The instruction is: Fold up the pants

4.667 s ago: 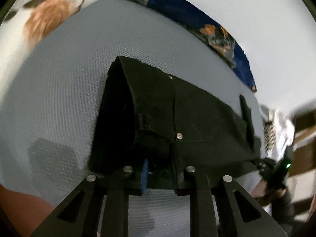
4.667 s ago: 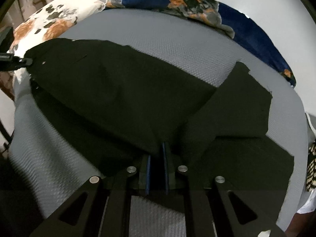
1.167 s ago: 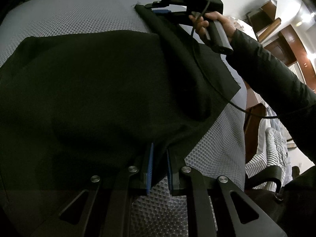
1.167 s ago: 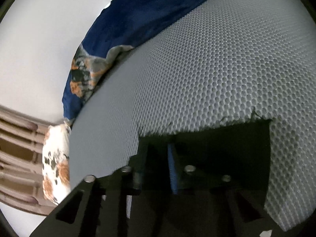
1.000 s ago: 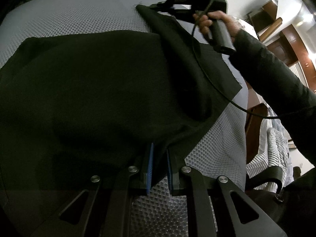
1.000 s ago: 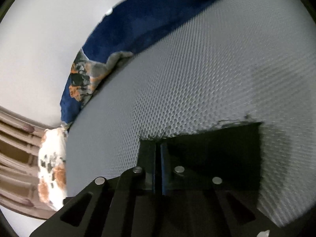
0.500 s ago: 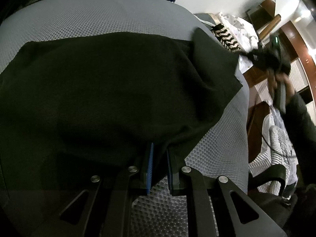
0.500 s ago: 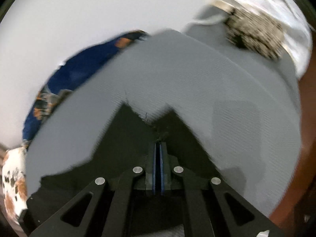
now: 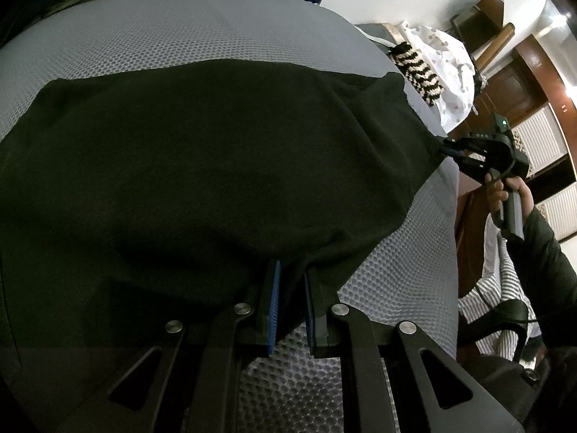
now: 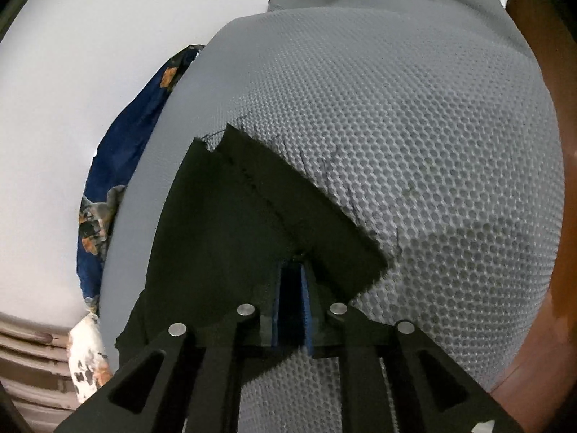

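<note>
Black pants (image 9: 202, 166) lie spread over a grey mesh bed cover (image 9: 202, 36). My left gripper (image 9: 292, 281) is shut on the near edge of the pants, the cloth pinched between its blue pads. My right gripper (image 10: 293, 278) is shut on the hem end of the pant legs (image 10: 288, 209), two layers stacked with frayed edges. In the left wrist view the right gripper (image 9: 450, 153) holds the pants' far right corner at the bed's right edge, with a hand (image 9: 505, 195) on its handle.
A blue floral blanket (image 10: 119, 151) lies along the bed's far side by the white wall. A black-and-white knit item (image 9: 418, 68) and a white dotted cloth (image 9: 447, 72) sit at the bed's end. Brown wooden furniture (image 9: 533, 83) stands beyond. A floral pillow (image 10: 86, 364) lies at the left.
My right gripper has swung from the far middle of the bed out to the bed's right edge, drawing the pant leg end with it. My left gripper has stayed put, still gripping.
</note>
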`<state>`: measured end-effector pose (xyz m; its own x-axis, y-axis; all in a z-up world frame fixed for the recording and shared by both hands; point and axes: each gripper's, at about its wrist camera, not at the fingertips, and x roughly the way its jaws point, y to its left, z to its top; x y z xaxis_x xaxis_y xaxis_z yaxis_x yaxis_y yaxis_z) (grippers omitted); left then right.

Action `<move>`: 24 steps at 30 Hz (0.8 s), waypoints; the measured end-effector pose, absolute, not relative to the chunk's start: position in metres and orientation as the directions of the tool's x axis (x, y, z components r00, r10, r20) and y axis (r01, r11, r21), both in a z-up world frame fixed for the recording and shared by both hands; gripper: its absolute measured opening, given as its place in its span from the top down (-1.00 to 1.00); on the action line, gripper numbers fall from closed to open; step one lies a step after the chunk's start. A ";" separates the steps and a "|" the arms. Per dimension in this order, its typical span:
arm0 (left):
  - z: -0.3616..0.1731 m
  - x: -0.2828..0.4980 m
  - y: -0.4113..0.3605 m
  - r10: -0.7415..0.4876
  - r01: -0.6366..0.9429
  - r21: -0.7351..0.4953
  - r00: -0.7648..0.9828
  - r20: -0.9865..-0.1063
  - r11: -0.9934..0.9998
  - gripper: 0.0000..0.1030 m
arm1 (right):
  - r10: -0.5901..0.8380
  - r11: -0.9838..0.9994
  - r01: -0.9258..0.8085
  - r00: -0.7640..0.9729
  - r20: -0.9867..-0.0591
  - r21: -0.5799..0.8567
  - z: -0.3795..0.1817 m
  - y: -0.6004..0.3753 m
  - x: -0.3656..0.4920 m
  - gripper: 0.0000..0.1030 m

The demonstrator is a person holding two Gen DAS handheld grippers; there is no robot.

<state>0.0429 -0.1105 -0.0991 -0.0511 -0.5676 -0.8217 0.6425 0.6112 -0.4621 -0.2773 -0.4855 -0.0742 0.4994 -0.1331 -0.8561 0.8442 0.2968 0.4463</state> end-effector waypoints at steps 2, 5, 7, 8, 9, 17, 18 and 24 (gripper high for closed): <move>-0.099 0.042 -0.111 -0.566 0.644 -0.460 -0.050 -0.823 0.612 0.75 | -0.116 0.282 0.828 0.531 -0.840 0.484 -0.074 -0.481 -0.280 0.59; -0.099 0.042 -0.112 -0.562 0.645 -0.455 -0.049 -0.826 0.613 0.75 | -0.097 0.278 0.797 0.579 -0.810 0.536 -0.073 -0.473 -0.284 0.36; -0.099 0.042 -0.113 -0.561 0.645 -0.455 -0.048 -0.826 0.615 0.75 | -0.086 0.276 0.793 0.583 -0.808 0.543 -0.076 -0.470 -0.280 0.33; -0.099 0.042 -0.113 -0.561 0.645 -0.455 -0.048 -0.826 0.614 0.75 | -0.096 0.284 0.797 0.576 -0.812 0.533 -0.076 -0.468 -0.277 0.35; -0.099 0.042 -0.113 -0.561 0.644 -0.455 -0.048 -0.826 0.615 0.75 | -0.112 0.292 0.801 0.571 -0.813 0.523 -0.076 -0.468 -0.275 0.35; -0.099 0.040 -0.113 -0.561 0.639 -0.455 -0.044 -0.827 0.621 0.74 | -0.149 0.278 0.796 0.588 -0.795 0.537 -0.075 -0.490 -0.272 0.82; -0.100 0.040 -0.113 -0.560 0.640 -0.454 -0.043 -0.827 0.621 0.73 | -0.155 0.287 0.795 0.589 -0.793 0.534 -0.073 -0.491 -0.272 0.84; -0.098 0.036 -0.115 -0.551 0.652 -0.435 -0.031 -0.834 0.622 0.73 | -0.293 0.398 0.837 0.504 -0.812 0.376 -0.038 -0.471 -0.270 0.96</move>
